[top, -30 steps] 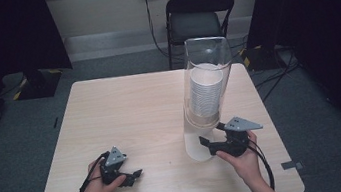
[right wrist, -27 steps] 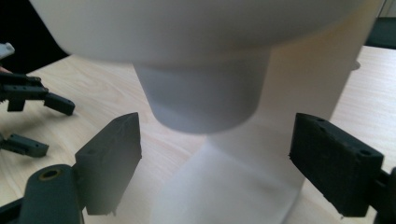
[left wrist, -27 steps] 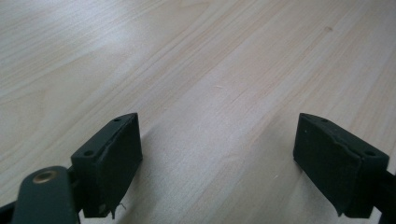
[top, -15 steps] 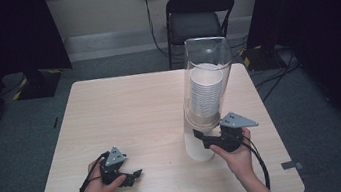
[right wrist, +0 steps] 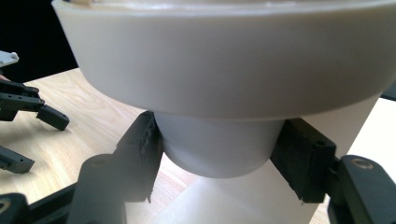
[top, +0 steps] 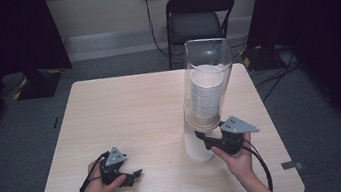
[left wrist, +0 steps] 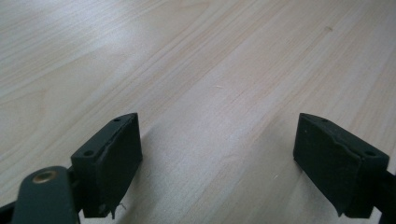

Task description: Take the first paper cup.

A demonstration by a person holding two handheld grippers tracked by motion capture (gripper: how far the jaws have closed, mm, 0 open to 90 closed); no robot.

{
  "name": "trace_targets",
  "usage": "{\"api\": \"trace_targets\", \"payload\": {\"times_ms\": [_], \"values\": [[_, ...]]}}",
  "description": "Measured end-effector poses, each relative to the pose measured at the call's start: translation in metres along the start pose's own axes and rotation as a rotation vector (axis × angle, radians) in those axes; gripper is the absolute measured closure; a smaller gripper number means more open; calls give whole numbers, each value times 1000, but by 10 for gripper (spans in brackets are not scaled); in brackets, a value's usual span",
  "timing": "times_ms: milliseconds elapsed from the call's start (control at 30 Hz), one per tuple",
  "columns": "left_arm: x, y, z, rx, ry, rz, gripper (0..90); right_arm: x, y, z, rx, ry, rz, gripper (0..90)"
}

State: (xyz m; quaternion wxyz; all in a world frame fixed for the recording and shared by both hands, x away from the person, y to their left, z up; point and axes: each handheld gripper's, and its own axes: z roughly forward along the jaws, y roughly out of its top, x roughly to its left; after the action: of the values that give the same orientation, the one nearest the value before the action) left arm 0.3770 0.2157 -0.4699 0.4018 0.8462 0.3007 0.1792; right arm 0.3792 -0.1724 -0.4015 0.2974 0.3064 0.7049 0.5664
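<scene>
A tall clear dispenser tube (top: 204, 66) with a stack of white cups (top: 205, 96) inside stands on a white base (top: 197, 149) at the table's right. My right gripper (top: 205, 139) reaches under the tube. In the right gripper view its jaws touch both sides of the lowest cup (right wrist: 215, 149), which pokes out below the dispenser's wide white collar (right wrist: 224, 60), so the right gripper (right wrist: 217, 161) is shut on that cup. My left gripper (top: 135, 175) rests low at the front left of the table. The left gripper (left wrist: 217, 158) is open over bare wood.
The light wooden table (top: 130, 111) has bare room across its left and middle. A black folding chair (top: 200, 18) stands behind the far edge, with cables on the grey floor. The left gripper (right wrist: 39, 140) also appears far off in the right gripper view.
The right gripper has moved left and forward, up against the dispenser's base, and its jaws now sit around the lowest cup. The left gripper has stayed put.
</scene>
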Motion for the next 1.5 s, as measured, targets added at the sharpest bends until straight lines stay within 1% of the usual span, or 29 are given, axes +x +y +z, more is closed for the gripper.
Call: {"api": "trace_targets", "payload": {"times_ms": [67, 267, 300, 433, 467, 533, 667, 700, 733, 833, 1067, 1100, 1133, 1167, 1200, 1233, 1267, 1300, 1333, 1367, 1400, 1433, 1467, 1500], "values": [[0, 0, 0, -1, 0, 1, 149, 0, -1, 0, 0, 6, 6, 369], [0, 0, 0, -4, -3, 0, 148, 0, -2, 0, -1, 3, 7, 371], [0, 0, 0, 0, 1, 0, 148, 0, -2, 0, -7, 3, -1, 371], [0, 0, 0, -4, -3, 0, 148, 0, -3, 0, -10, 3, 7, 372], [0, 0, 0, 0, 0, 0, 149, 1, -4, 0, -7, -5, -2, 372], [0, 0, 0, -2, 0, 0, 149, 1, -4, 0, -15, -4, -9, 373], [0, 0, 0, -1, 1, 1, 149, 2, -4, -1, -3, -14, -14, 374], [0, 0, 0, -2, 0, 0, 149, 2, -5, 0, -11, -9, -12, 374], [0, 0, 0, -2, 0, 0, 149, 2, -5, -1, -1, -18, -19, 374], [0, 0, 0, -2, 0, 0, 149, 3, -5, -1, -2, -16, -16, 375], [0, 0, 0, 3, 1, 6, 148, 2, -6, 0, 5, -17, -36, 379], [0, 0, 0, 3, 0, 6, 148, 3, -6, 0, 12, -18, -33, 381], [0, 0, 0, 0, 1, 2, 148, 2, -8, 1, 35, -19, -49, 828], [0, 0, 0, 0, 1, 2, 148, 1, -15, 3, 162, 42, -101, 900], [0, 0, 0, 0, 1, 2, 148, 1, -15, 3, 162, 42, -101, 900], [0, 0, 0, -1, 0, 1, 147, -4, -55, 11, 276, 62, -19, 900], [0, 0, 0, 0, -3, 0, 147, -7, -45, 5, 185, 47, -3, 887], [0, 0, 0, -1, -4, 1, 147, -7, -45, 5, 185, 47, -3, 887], [1, 0, 0, 0, -5, 2, 145, -8, -14, -8, 76, -11, -21, 690], [1, 0, 0, 0, -5, 2, 145, -8, -14, -8, 76, -11, -21, 690], [1, 0, 0, -2, -13, 1, 145, -6, -13, -8, 75, -20, -15, 571], [2, 0, 0, 1, -10, 10, 145, -4, -16, -6, 114, -37, -26, 468], [3, 0, 0, 1, -10, 9, 145, -1, -21, -4, 152, -7, -38, 382], [1, 0, 1, -4, -10, 3, 145, 0, -23, -5, 158, -15, -45, 353]]}}
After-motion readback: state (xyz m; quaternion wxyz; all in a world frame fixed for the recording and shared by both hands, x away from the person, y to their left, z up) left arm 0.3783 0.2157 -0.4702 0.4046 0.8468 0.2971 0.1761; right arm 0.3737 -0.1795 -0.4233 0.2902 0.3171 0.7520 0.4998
